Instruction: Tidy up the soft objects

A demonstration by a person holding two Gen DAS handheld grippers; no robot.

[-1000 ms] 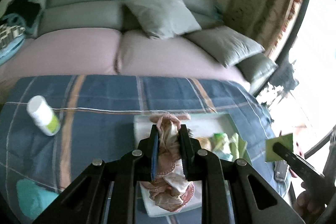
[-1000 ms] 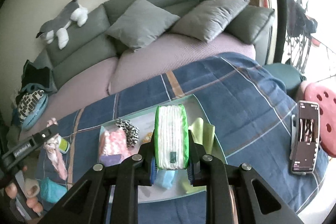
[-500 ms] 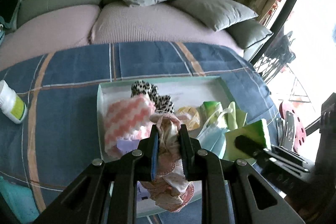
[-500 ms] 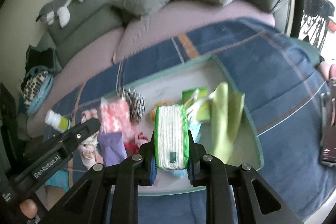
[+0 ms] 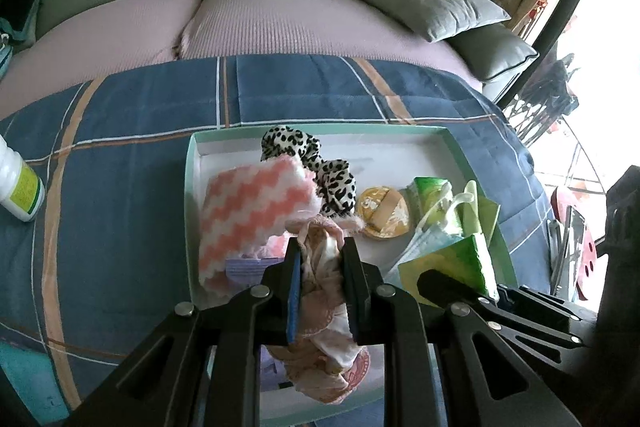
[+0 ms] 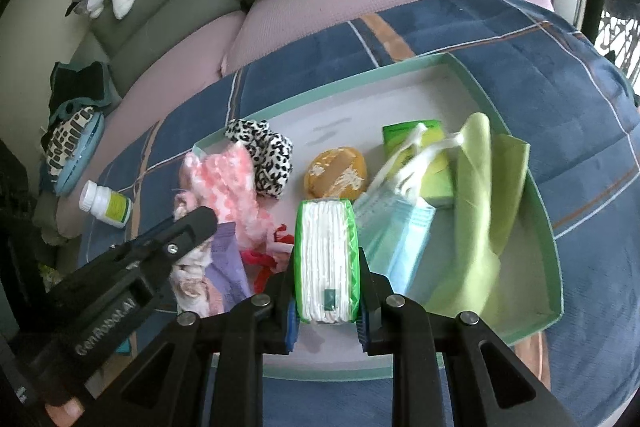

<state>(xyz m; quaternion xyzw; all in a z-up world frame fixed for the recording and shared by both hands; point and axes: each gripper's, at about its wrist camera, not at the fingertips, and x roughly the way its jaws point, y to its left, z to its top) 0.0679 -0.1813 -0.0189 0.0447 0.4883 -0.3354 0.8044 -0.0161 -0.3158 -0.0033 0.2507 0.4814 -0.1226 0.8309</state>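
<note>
Carrying both loads over the mint-green tray (image 6: 554, 227) on the plaid blanket (image 5: 120, 155), the left tongs (image 5: 320, 247) were clamped on a crumpled pink cloth (image 5: 320, 267) above the tray's near-left part, beside the pink zigzag towel (image 5: 256, 211), and the right tongs (image 6: 326, 255) were clamped on a green-wrapped tissue pack (image 6: 326, 259) above the near middle, just left of the blue face mask (image 6: 396, 231). Judged step: placing into the tray, not yet released. Next move would call for lowering each item onto bare tray floor before parting the tongs, so nothing already stowed got shoved.
</note>
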